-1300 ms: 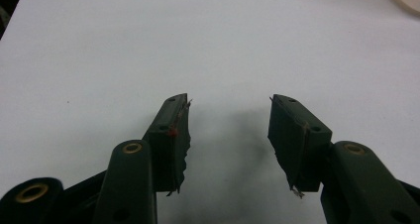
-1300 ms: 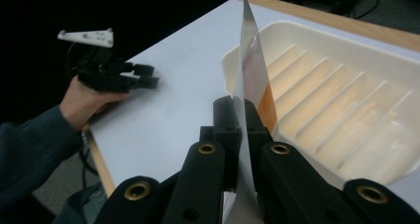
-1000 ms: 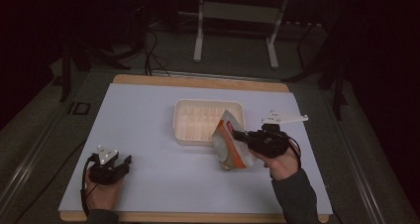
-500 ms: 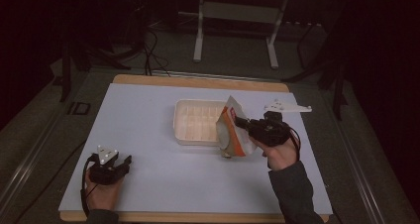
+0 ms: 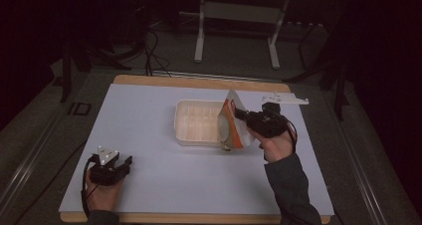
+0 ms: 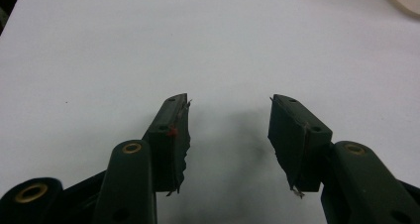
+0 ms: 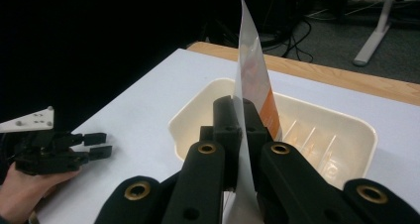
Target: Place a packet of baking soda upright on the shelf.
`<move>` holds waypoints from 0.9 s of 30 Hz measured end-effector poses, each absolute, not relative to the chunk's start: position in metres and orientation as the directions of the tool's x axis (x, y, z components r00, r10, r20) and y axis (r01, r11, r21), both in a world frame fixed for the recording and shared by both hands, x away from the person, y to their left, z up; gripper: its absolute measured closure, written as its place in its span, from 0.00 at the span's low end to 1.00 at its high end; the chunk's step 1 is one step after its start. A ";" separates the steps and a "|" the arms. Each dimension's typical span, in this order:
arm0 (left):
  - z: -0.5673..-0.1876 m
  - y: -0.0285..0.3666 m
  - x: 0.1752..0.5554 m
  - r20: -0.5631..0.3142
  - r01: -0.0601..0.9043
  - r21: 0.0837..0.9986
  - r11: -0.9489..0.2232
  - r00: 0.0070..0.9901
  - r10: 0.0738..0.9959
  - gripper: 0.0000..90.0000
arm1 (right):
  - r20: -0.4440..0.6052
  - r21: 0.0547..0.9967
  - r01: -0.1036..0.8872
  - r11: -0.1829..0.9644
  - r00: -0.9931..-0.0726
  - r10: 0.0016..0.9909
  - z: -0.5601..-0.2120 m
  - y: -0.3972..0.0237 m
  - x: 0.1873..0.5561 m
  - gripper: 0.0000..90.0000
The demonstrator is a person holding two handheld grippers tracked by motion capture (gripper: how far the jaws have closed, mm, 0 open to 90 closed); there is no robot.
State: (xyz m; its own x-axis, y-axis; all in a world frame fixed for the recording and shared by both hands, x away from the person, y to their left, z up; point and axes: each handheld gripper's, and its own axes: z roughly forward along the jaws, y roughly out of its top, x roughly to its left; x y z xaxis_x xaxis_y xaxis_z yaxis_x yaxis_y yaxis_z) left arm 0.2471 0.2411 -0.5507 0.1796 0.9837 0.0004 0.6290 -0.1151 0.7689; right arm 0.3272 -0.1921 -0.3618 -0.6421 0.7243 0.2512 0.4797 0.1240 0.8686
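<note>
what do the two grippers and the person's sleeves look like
Both the left gripper and right gripper are black, with brass-coloured rivets at the jaw joints, a grey three-cornered plate on top and a dark trailing cable. The left gripper's pads look frayed. The right sleeve is dark blue-grey.

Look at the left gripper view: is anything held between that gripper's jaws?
No: the left gripper has its jaws standing apart over the bare white table, with nothing between them.
</note>
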 end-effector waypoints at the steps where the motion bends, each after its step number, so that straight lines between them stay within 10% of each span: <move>1: -0.551 0.241 0.247 0.001 0.630 0.768 -0.115 0.179 0.984 0.55 | 0.251 0.868 0.481 0.123 -0.639 0.727 -0.362 -0.191 0.328 1.00; 27: -0.550 0.241 0.247 -0.008 0.624 0.774 -0.103 0.172 0.985 0.55 | 0.281 0.866 0.495 0.069 -0.596 0.752 -0.360 -0.188 0.344 1.00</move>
State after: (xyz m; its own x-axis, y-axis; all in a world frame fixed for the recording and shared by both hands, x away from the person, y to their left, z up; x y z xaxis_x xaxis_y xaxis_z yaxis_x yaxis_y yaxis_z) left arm 0.2468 0.2414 -0.5504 0.1720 0.9851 -0.0079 0.6244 -0.1028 0.7743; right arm 0.3443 -0.1881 -0.3603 -0.5960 0.7523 0.2809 0.4953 0.0691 0.8660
